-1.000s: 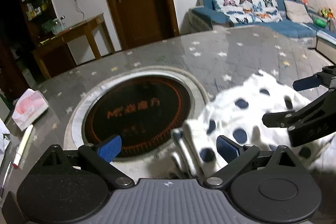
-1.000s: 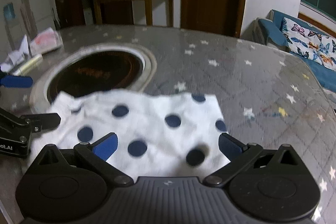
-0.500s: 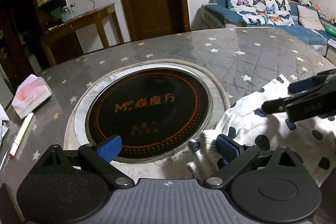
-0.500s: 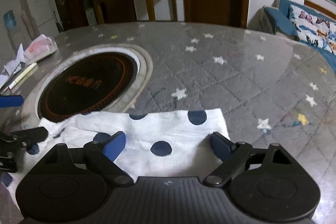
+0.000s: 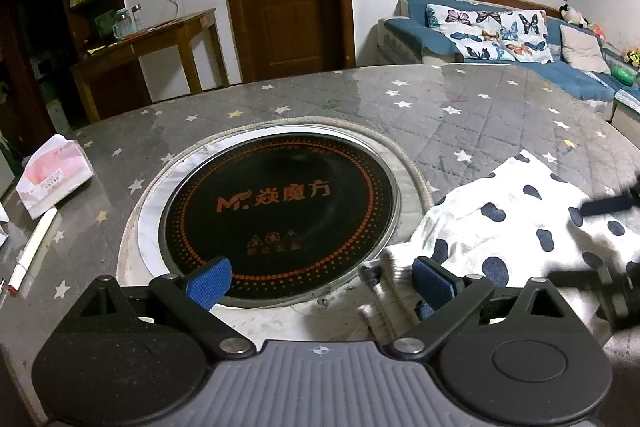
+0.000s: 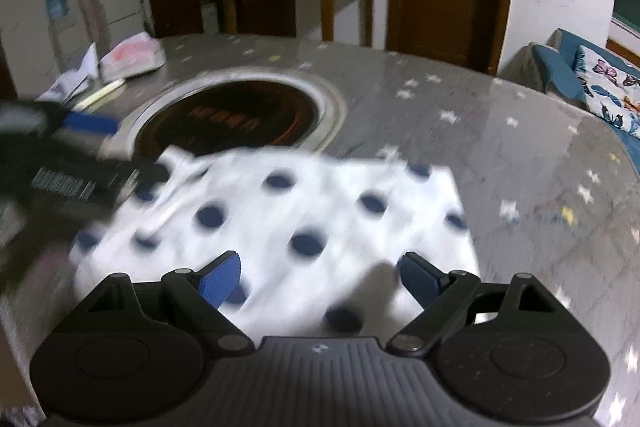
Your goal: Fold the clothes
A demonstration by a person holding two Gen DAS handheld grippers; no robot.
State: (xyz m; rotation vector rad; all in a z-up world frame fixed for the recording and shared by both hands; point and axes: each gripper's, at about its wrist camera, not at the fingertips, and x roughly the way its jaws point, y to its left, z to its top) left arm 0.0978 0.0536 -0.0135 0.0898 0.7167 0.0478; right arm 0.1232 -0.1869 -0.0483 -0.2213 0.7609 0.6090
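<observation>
A white garment with dark blue dots (image 5: 516, 223) lies on the round star-patterned table, to the right of the black hot plate (image 5: 280, 203). My left gripper (image 5: 320, 281) is open and empty; its right finger sits against the garment's bunched left edge. In the right wrist view the garment (image 6: 304, 211) lies spread and blurred in front of my right gripper (image 6: 320, 279), which is open above its near part. The right gripper shows as a dark blur at the right edge of the left wrist view (image 5: 608, 239). The left gripper shows blurred at the left of the right wrist view (image 6: 68, 163).
A tissue pack (image 5: 52, 175) and a white pen (image 5: 32, 247) lie at the table's left side. A wooden side table (image 5: 148, 47) and a door stand behind. A blue sofa (image 5: 500, 35) with butterfly cushions is at the far right.
The left gripper has pulled back and left, off the garment. The right gripper has moved, and its view is now blurred. The garment lies more spread beside the hot plate.
</observation>
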